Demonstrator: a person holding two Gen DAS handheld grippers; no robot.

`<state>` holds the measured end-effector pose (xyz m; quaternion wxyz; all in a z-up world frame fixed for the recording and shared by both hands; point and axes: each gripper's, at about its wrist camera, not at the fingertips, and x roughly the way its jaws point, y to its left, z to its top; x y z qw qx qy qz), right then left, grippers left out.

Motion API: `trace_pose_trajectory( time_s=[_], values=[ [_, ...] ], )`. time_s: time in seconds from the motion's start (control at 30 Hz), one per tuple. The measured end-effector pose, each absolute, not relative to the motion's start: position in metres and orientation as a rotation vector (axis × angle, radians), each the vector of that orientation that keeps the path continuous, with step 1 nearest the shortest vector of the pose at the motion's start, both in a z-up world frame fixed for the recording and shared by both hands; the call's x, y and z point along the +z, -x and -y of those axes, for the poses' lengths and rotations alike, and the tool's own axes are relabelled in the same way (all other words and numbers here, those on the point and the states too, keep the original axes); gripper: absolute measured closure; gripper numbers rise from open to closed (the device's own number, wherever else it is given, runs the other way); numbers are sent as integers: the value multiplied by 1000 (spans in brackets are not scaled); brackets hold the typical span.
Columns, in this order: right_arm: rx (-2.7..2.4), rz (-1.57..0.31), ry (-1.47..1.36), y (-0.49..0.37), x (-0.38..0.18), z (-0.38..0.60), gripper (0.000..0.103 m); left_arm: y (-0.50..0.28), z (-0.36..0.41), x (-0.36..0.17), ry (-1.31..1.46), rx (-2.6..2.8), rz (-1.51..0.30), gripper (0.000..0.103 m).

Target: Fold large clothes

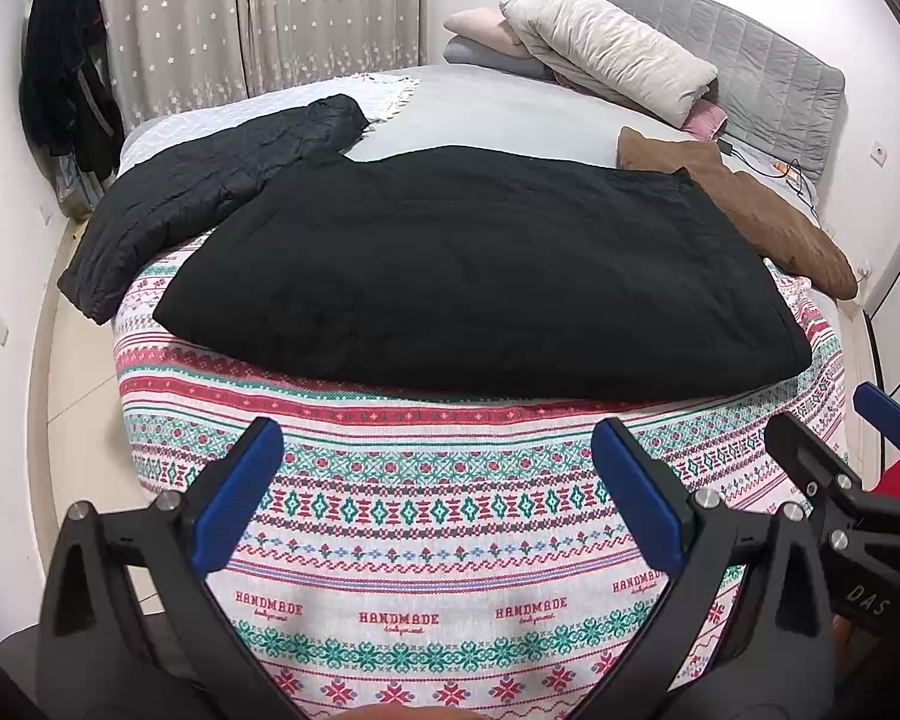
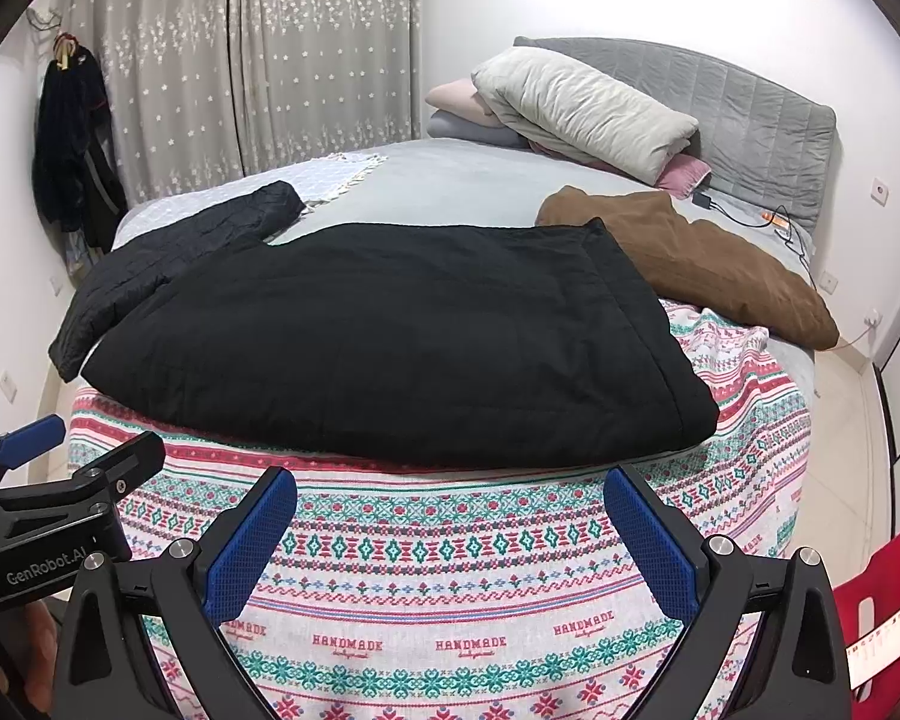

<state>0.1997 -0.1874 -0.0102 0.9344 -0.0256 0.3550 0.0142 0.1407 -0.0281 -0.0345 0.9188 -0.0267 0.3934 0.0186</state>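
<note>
Fingers of the left gripper (image 1: 438, 498) and right gripper (image 2: 450, 546) are spread wide, holding nothing, above the patterned blanket (image 1: 426, 540) at the bed's near edge. Beyond them the black coat (image 2: 390, 336) lies flat across the blanket, one sleeve (image 2: 168, 264) reaching left, a brown garment (image 2: 702, 258) just beside it on the right

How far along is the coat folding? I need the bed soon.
Done: the black coat lies spread on the patterned blanket, its body looking folded over.
In hand: nothing; the left gripper and right gripper hover with jaws open.
Left: its quilted sleeve sticks out; the brown garment waits.
</note>
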Motion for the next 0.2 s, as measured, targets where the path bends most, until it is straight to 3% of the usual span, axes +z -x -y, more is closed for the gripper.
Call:
trace_pose_trajectory(
  time_s=[0.2],
  values=[
    [29, -727, 51, -200, -11, 189, 0, -141, 29, -35, 54, 41, -809, 1]
  ],
)
